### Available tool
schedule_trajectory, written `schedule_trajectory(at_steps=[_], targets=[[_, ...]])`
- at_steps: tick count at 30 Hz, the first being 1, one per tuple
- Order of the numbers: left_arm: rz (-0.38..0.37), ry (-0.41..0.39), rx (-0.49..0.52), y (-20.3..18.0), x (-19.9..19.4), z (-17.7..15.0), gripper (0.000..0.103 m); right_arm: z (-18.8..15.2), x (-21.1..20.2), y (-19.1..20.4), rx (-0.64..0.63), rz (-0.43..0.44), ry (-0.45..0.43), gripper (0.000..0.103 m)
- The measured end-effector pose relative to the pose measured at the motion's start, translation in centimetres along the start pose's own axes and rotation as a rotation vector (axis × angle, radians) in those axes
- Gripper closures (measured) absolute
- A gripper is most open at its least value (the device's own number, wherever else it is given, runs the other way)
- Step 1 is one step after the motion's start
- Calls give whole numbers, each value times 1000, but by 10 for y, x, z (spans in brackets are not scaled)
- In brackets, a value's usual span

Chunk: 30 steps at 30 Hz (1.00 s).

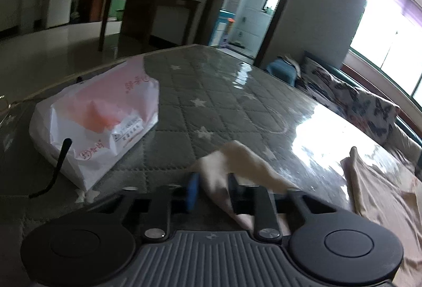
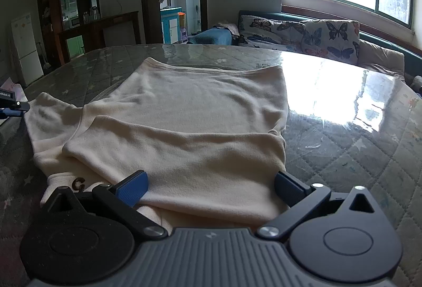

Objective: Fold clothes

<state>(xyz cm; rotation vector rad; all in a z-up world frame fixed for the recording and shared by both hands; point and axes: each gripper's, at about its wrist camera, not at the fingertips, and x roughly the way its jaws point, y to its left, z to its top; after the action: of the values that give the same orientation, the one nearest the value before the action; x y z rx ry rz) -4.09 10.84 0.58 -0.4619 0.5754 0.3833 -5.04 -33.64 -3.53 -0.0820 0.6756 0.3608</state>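
A cream sweater [image 2: 200,102] lies flat on the glass-topped table [image 2: 343,128], which has a grey quilted star cloth under the glass. One sleeve [image 2: 184,149] is folded across the sweater's body. My right gripper [image 2: 211,188] hovers open at the near edge of that folded sleeve, its blue pads wide apart and not pressing the cloth. My left gripper [image 1: 213,188] is shut on the end of the other sleeve [image 1: 237,163], which is pinched and lifted off the table. In the right wrist view the left gripper [image 2: 10,104] shows at the far left edge, by that sleeve's end.
A white and pink plastic bag [image 1: 97,123] stands on the table's left part, with a black cable [image 1: 58,168] in front of it. A sofa with butterfly cushions [image 2: 303,33] runs along the far right side under the window. Bare glass lies beyond the sweater.
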Motion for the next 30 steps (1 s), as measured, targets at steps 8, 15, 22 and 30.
schedule_trajectory(at_steps=[8,15,22,30], targets=[[-104,-54,-7,-4,-21,3,99,0,0,0,2,1,1,0],[-354,-101,98,-54,-64,3,99,0,-2,2,-6,-4,-9,0],[-661,-72,251,-119,-97,-21,99,4,-22,9,-30,-6,-86,0],[-830,90,476,-164,-97,-75,80,15,-39,11,39,135,-74,9]])
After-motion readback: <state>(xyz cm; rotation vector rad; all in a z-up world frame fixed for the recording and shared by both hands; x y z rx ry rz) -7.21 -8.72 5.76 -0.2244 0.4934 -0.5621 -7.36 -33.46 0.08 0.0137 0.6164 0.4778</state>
